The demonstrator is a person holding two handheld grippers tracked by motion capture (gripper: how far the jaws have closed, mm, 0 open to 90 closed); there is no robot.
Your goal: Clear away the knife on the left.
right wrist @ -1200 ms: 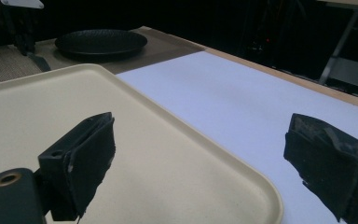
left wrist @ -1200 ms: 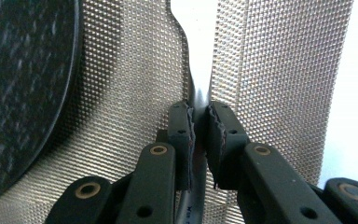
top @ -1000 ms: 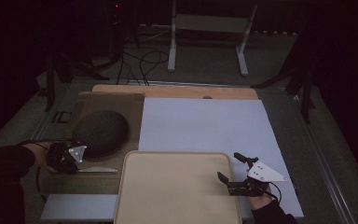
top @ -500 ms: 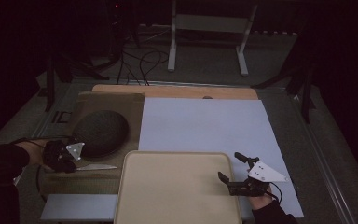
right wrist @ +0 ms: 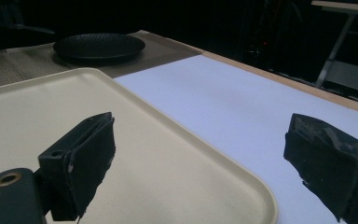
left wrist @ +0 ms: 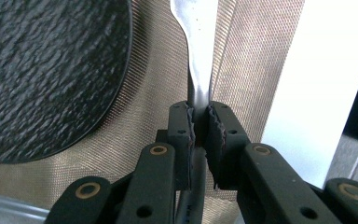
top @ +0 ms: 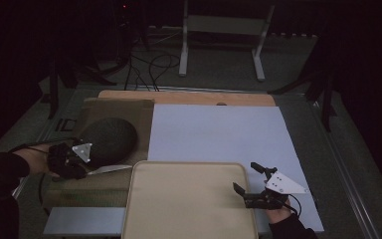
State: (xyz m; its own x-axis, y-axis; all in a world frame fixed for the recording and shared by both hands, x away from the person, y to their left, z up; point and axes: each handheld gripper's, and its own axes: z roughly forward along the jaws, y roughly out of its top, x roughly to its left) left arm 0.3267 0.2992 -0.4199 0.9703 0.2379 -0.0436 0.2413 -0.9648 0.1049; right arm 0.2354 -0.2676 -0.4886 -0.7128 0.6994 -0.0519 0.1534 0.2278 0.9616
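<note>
Left tool (left wrist: pixel 200 123): clenched on the handle of a silver utensil (left wrist: pixel 198 51), which juts forward from the jaws, off the woven placemat (left wrist: pixel 149 84).
Right tool (right wrist: pixel 200 163): released, jaws wide, poised above the near corner of the cream tray (right wrist: pixel 121 154).
Black plate (left wrist: pixel 46 70): just left of the left tool, on the placemat.
Done: utensil gripped and raised.
Left: likely carrying it to the tray and setting it down; the tray holds nothing yet.
</note>
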